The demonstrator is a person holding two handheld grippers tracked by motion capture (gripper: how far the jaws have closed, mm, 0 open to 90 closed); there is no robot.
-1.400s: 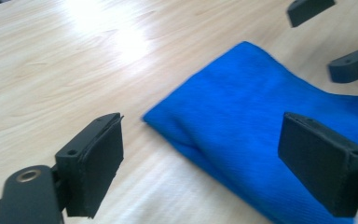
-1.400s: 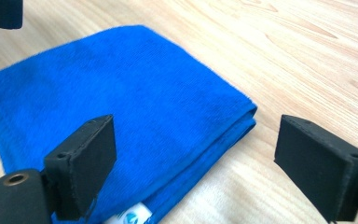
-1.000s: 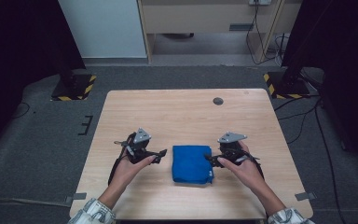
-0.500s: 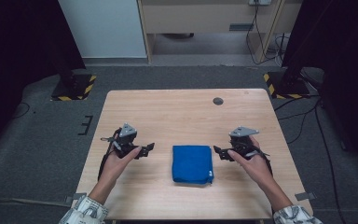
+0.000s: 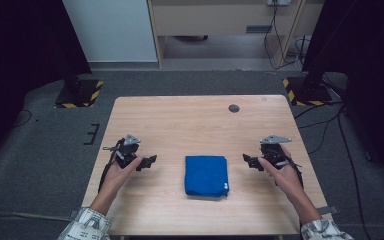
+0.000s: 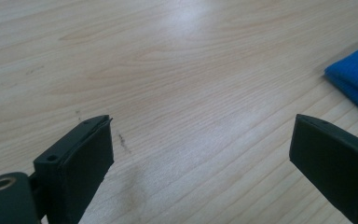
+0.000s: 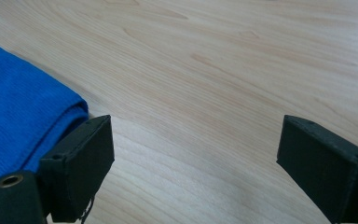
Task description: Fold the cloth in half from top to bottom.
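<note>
Tools, left (image 5: pixel 150 161) and right (image 5: pixel 247 160), gape wide and empty, flanking folded blue cloth (image 5: pixel 206 175) untouched

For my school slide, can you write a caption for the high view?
Two open hand-held grippers flank a folded blue cloth on a wooden table.

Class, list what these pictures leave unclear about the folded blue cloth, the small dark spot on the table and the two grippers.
- Folded blue cloth: the frame edge crops it in both gripper views; underside hidden.
- Tiny white tag on it: too small to read, high view.
- Small dark round spot on the wooden table: too small to identify.
- Left gripper, right gripper: hands cover their bodies.
</note>
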